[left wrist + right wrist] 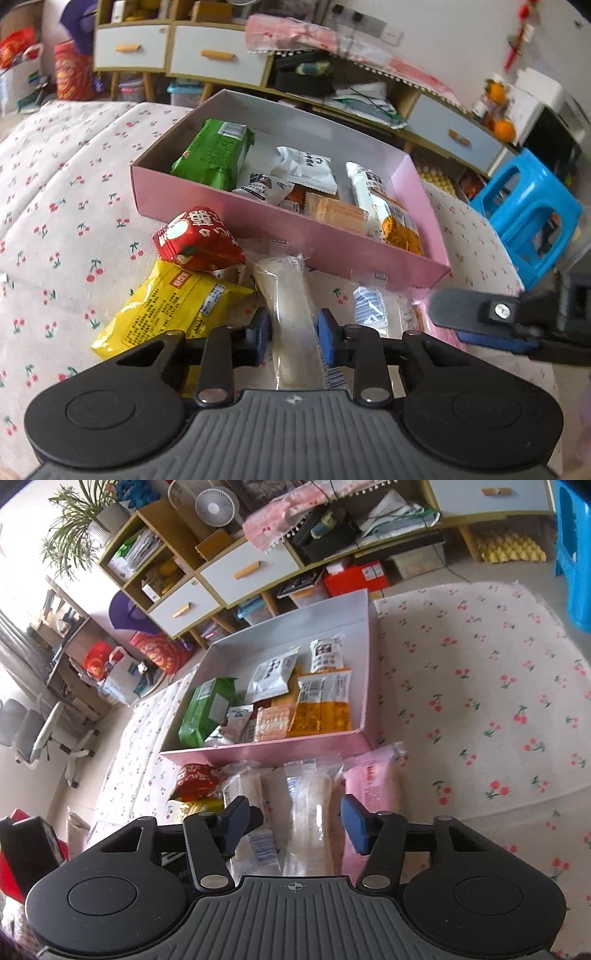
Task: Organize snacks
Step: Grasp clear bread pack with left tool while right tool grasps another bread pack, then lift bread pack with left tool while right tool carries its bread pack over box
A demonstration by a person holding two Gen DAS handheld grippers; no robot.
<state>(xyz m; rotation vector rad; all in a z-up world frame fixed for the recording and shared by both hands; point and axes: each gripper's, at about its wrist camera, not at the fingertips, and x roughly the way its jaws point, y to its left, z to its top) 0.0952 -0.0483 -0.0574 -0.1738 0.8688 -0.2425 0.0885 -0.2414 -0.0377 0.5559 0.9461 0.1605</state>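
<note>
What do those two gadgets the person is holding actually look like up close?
Both look alike. The left gripper and right gripper each have a grey ribbed body with a small crosshair mark, flanked by two round black discs. Black linkage bars with silver rivets carry jaws faced with blue pads. No cables or sleeves show.

My right gripper (302,823) is open, its fingers on both sides of a clear rice-cracker pack (312,812). Just beside it lie a second clear pack (248,812) and a pink pack (373,786). In front stands the pink box (266,751) with snacks inside.
</note>
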